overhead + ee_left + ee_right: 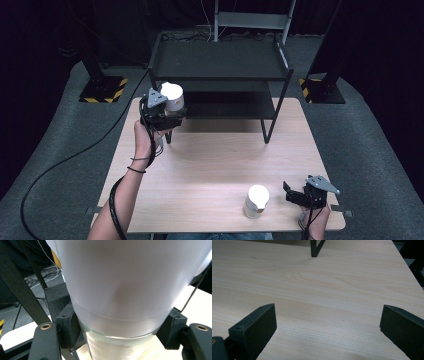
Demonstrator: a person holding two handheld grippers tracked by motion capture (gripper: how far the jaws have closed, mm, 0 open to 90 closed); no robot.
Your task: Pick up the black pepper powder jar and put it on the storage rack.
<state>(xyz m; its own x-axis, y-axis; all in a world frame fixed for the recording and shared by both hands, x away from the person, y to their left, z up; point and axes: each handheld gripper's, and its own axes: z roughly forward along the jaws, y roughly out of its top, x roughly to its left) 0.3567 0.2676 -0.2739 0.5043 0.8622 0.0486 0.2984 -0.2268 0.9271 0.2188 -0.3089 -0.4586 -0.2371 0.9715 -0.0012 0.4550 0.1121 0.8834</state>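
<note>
My left gripper point(169, 114) is shut on a white cup point(172, 96), held in the air above the table's far left, just in front of the black shelf rack point(220, 75). Close up in the left gripper view, the white cup point(125, 285) sits between both black pads point(68, 328), which press on its lower wall. A second white cup point(256, 201) stands upright near the table's front edge. Right of it my right gripper point(290, 192) rests low and open. The right gripper view has its pads point(255, 327) wide apart over bare wood, nothing between them.
The light wooden table point(215, 160) carries the two-tier black rack along its far side; one rack leg point(314, 248) stands on the wood ahead of the right gripper. Cables trail over the grey floor at left. Yellow-black striped stand bases point(102, 90) sit beyond the table.
</note>
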